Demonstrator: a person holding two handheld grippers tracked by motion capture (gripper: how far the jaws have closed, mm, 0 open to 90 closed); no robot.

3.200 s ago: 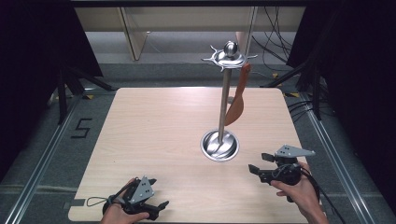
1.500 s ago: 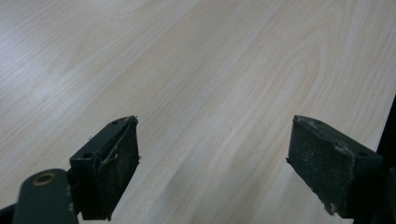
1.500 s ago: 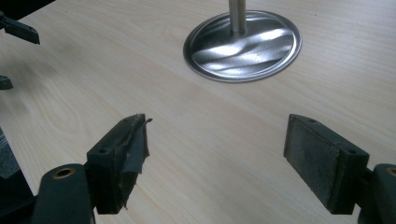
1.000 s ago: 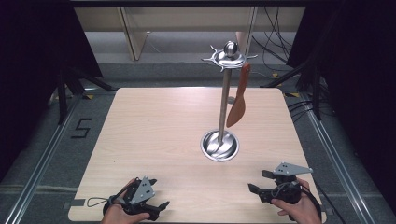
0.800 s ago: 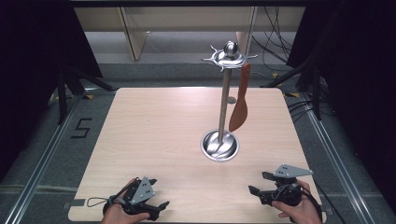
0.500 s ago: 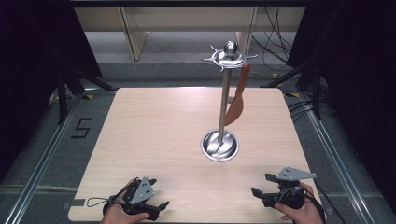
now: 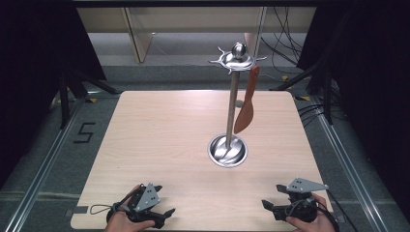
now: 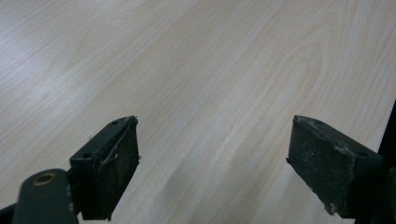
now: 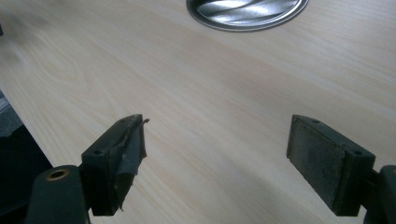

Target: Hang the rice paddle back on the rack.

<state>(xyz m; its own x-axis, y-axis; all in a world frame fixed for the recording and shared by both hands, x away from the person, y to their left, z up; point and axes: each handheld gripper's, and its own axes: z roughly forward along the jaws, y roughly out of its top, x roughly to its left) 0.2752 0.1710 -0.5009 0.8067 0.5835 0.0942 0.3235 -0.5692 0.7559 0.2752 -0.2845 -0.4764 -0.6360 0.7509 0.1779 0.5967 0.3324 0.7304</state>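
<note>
Your spatula (image 7: 245,108) hung from the metal stand (image 7: 232,96), mid-table toward 1 o'clock | table (image 7: 159,135) bare between it and you, nothing blocking | your right gripper (image 7: 270,207) at 5 o'clock, your left gripper (image 7: 167,215) at 7 o'clock, both jaws wide apart, empty.

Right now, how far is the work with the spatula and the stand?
Done: the brown spatula hangs from the metal stand. In hand: nothing; the left tongs and right tongs are open at the near edge of the table. No remaining step is visible.
</note>
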